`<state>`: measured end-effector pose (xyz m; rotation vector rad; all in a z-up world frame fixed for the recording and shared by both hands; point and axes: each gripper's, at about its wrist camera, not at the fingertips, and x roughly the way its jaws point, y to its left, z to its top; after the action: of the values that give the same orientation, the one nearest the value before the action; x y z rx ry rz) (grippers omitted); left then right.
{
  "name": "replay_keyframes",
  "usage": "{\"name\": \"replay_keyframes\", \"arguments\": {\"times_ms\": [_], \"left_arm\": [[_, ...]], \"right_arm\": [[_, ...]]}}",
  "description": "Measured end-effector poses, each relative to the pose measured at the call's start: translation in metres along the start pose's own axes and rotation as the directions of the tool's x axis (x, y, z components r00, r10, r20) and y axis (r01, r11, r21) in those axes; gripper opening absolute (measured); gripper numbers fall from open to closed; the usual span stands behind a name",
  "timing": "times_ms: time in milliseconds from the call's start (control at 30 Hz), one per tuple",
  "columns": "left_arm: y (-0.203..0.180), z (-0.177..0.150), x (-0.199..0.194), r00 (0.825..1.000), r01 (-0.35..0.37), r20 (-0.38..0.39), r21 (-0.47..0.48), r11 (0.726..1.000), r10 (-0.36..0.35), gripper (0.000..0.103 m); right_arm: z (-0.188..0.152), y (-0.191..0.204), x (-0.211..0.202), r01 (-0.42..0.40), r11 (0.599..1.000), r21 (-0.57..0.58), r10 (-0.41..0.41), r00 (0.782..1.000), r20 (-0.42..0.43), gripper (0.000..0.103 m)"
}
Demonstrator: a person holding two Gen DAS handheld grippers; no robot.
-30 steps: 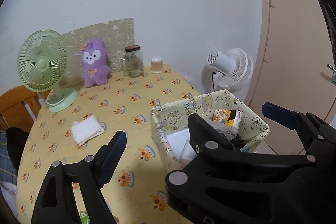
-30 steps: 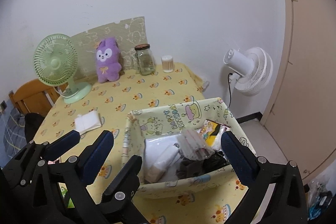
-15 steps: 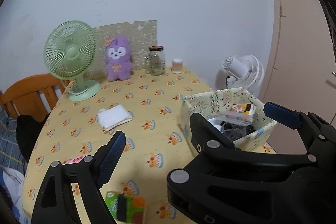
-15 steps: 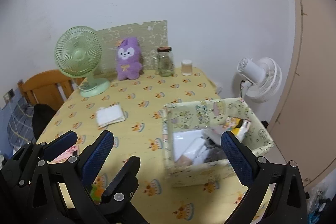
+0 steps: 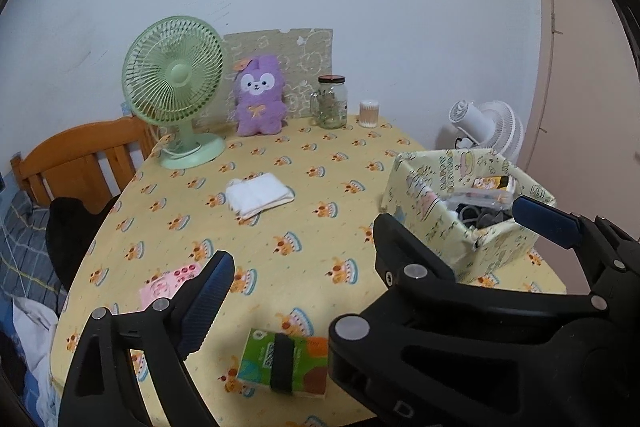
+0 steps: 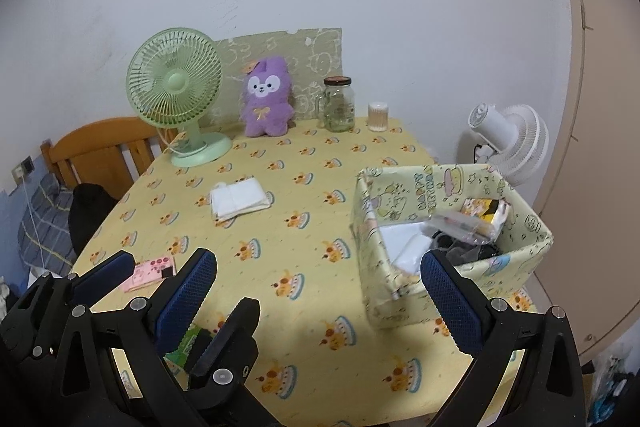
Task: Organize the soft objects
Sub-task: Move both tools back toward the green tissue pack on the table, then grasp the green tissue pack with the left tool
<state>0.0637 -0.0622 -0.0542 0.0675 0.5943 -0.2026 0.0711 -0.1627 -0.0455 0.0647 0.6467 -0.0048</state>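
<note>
1. Several soft things already lie inside the patterned box (image 6: 452, 223) at the right edge of the bench (image 6: 312, 187): white folded pieces, dark fabric and some packets. This part of the sorting looks done.
2. One folded white cloth (image 6: 239, 202) lies flat mid-bench, well apart from the box. By my judgement it waits to be put away.
3. One purple plush toy (image 6: 266, 103) stands upright at the back against the wall panel, between the green fan (image 6: 176, 91) and the glass jar (image 6: 339, 103). It may also be left to sort.
4. One green tissue pack (image 5: 283, 363) lies at the near edge; one pink packet (image 6: 150, 271) lies to its left. Both are outside the box.
5. Left gripper (image 5: 360, 227): spread wide, nothing between its pads, touching nothing; it hangs above the near edge of the bench with the tissue pack below it.
6. Right gripper (image 6: 336, 291): spread wide, empty, raised above the bench just in front of the box, not touching it.
7. Judgement: task partly done; loose items remain on the bench.
</note>
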Motion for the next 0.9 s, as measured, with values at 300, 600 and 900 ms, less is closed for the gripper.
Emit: {"name": "replay_keyframes", "arguments": {"times_ms": [300, 600, 900], "left_arm": [[0.015, -0.029, 0.018, 0.998, -0.016, -0.058, -0.032, 0.999, 0.014, 0.093], [0.016, -0.055, 0.039, 0.993, -0.01, -0.115, -0.019, 1.0, 0.008, 0.095], [0.017, -0.074, 0.066, 0.985, -0.006, -0.172, -0.013, 1.0, 0.004, 0.095]], "right_arm": [[-0.027, 0.015, 0.022, -0.021, 0.999, -0.036, 0.019, 0.998, -0.052, 0.103], [-0.053, 0.019, 0.042, -0.01, 0.999, -0.053, 0.006, 0.997, -0.076, 0.103], [-0.073, 0.017, 0.068, -0.005, 0.998, -0.06, -0.002, 0.993, -0.12, 0.103]]}}
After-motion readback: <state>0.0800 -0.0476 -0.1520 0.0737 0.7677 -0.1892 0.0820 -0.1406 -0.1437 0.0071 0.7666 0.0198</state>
